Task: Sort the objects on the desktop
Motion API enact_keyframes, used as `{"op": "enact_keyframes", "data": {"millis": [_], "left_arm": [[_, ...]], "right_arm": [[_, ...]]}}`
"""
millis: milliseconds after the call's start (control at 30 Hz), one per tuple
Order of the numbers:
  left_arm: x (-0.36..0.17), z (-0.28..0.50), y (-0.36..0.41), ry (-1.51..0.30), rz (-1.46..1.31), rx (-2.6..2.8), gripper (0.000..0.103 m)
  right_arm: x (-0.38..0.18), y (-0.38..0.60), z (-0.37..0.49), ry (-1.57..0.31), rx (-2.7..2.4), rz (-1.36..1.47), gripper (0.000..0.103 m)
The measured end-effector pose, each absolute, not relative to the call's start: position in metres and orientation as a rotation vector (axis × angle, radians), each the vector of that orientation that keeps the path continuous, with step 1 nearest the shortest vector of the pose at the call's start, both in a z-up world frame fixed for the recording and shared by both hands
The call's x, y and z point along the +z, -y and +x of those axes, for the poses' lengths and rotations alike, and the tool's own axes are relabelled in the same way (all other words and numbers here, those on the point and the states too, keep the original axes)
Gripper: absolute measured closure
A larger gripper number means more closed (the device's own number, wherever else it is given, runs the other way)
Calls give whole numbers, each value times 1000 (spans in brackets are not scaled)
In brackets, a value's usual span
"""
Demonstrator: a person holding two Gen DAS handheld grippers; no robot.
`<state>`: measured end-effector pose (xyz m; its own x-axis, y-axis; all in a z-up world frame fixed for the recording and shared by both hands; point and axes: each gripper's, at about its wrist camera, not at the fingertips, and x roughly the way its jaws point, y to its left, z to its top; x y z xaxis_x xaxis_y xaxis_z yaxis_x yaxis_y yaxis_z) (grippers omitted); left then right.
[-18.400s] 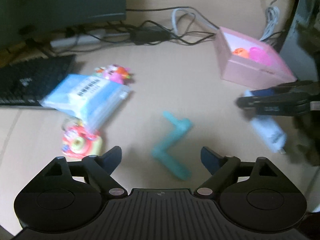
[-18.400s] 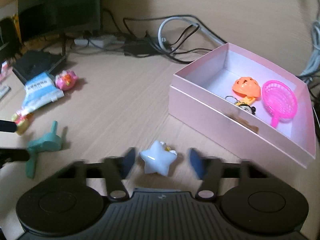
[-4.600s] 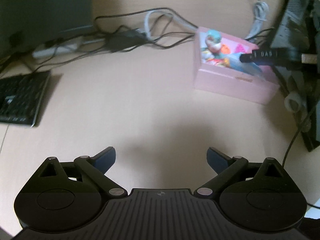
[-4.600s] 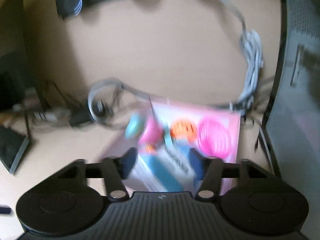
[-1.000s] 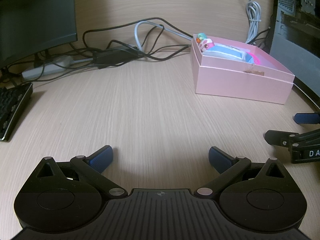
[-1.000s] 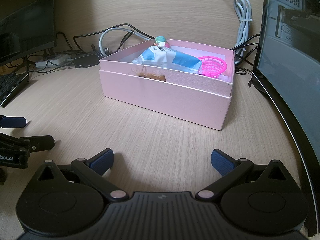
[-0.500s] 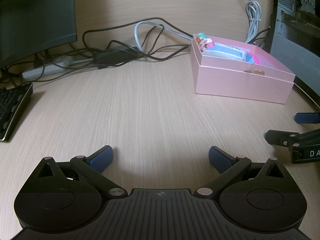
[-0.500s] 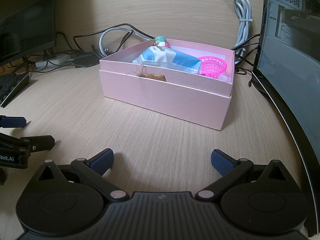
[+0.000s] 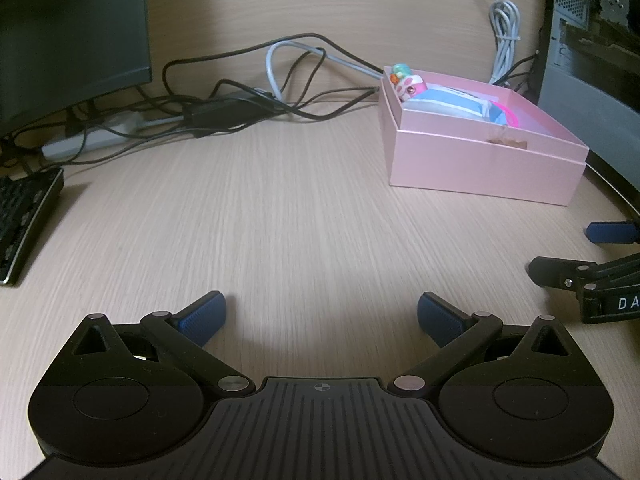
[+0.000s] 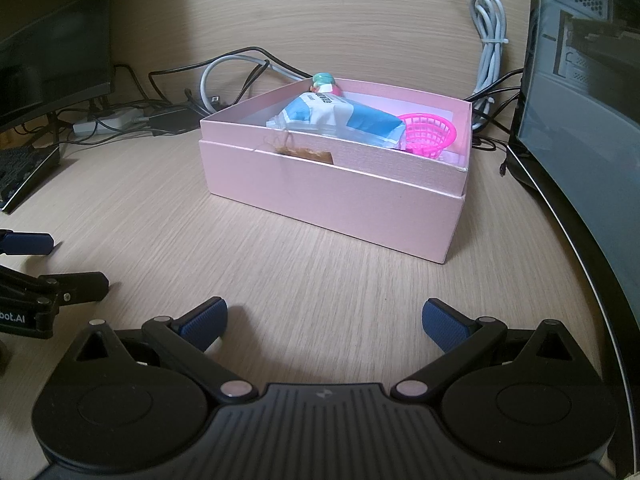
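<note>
A pink box (image 10: 332, 196) stands on the wooden desk, also in the left wrist view (image 9: 480, 160). It holds a blue and white packet (image 10: 340, 118), a pink basket (image 10: 430, 134) and a small toy (image 10: 325, 82) at its far corner. My right gripper (image 10: 324, 316) is open and empty, low over the desk in front of the box. My left gripper (image 9: 320, 314) is open and empty over bare desk, left of the box. Each gripper shows at the edge of the other's view.
A monitor (image 9: 68, 32) and a keyboard (image 9: 24, 216) are at the left. Tangled cables and a power strip (image 9: 224, 108) lie behind. A computer case (image 10: 588, 92) stands right of the box.
Since long ago the loose desk items have gone into the pink box. Over the last second nothing has visibly moved.
</note>
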<state>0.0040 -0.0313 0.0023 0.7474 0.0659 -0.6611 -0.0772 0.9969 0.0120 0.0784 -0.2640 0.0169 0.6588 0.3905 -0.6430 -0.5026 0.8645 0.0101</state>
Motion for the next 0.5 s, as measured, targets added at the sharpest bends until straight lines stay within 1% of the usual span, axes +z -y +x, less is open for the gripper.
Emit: {"op": "enact_keyframes", "data": {"millis": [500], "left_arm": [[2, 4, 31, -720, -22, 83, 0]], "right_arm": [[17, 264, 78, -685, 508, -174, 0]]}}
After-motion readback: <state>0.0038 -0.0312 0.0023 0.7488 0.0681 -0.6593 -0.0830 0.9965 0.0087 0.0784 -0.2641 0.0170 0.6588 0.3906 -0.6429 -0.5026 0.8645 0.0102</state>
